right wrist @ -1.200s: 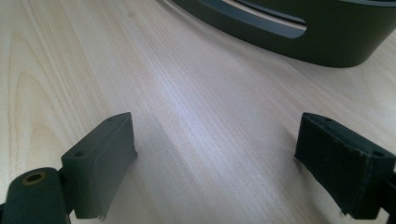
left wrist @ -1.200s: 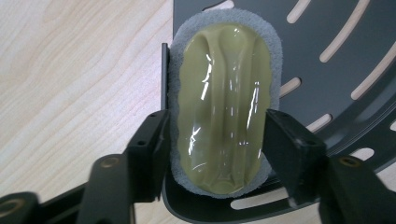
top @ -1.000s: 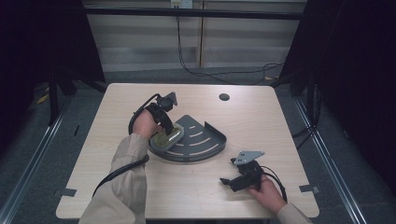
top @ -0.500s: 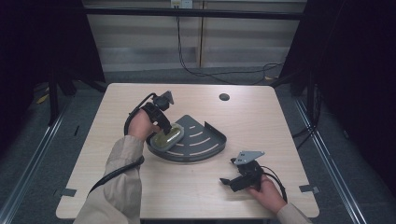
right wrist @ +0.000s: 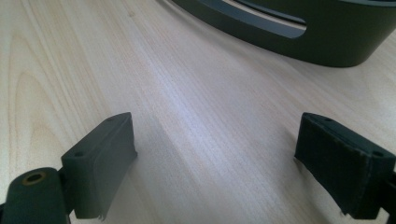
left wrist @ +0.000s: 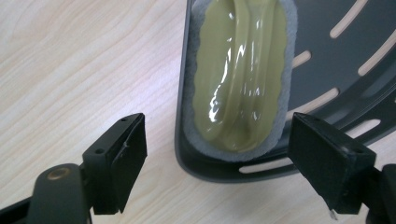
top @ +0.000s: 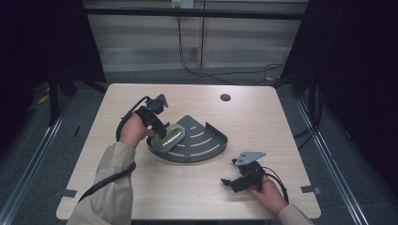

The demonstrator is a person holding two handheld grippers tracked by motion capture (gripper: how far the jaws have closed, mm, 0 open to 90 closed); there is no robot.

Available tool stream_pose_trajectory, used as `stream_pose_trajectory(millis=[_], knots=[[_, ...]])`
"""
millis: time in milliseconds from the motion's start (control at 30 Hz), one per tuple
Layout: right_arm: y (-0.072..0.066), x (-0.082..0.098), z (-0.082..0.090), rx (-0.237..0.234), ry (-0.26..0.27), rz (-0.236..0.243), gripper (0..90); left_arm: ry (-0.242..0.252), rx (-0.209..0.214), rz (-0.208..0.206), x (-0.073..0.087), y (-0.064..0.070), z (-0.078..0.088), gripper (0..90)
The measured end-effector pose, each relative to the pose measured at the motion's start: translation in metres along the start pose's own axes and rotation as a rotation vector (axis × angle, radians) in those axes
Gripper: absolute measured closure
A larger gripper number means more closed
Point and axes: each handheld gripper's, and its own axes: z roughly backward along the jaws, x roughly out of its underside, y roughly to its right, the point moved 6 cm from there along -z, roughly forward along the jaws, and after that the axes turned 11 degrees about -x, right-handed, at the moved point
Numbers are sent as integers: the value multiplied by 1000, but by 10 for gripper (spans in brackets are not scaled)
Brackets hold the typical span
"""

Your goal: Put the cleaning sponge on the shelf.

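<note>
Now the release is being completed: the left gripper [top: 162, 133] is seen in the high view at the near-left corner of the dark grey corner tray [top: 206, 152], and its jaws have just been opening, with nothing pressed between the pads. Along the left gripper view, the yellow-green sponge [left wrist: 240, 74] is shown lying flat inside the tray [left wrist: 327, 56], tucked against the left wall, its grey scouring edge touching the rim. The sponge is framed by the two black jaws but is touched by neither; wide daylight is left on both sides.

So the placing step can be judged as done, and the withdrawal is what is in hand. For the next move, a clean lift away from the tray is called for, so that the rim is not clipped and the sponge is not dragged back out.

Over at the near-right of the table [top: 281, 112], the right gripper [top: 227, 182] is held low, well apart from the tray. Its jaws are spread wide over bare wood in the right gripper view, nothing being carried, with the tray's curved wall [right wrist: 299, 37] seen just ahead.
</note>
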Motion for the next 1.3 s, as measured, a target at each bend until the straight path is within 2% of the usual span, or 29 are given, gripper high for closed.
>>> stream_pose_trajectory(millis=[467,700,1000,1067,1300], knots=[[0,0,0,1,0,0,114,12,26,29,26,-13,5,196],[0,0,0,1,0,0,114,17,25,40,39,-18,6,197],[0,0,0,1,1,1,114,14,41,45,55,-19,4,197],[0,0,0,1,0,1,114,7,32,43,58,-19,2,197],[0,0,0,0,-1,-2,114,7,57,43,68,-15,-3,194]])
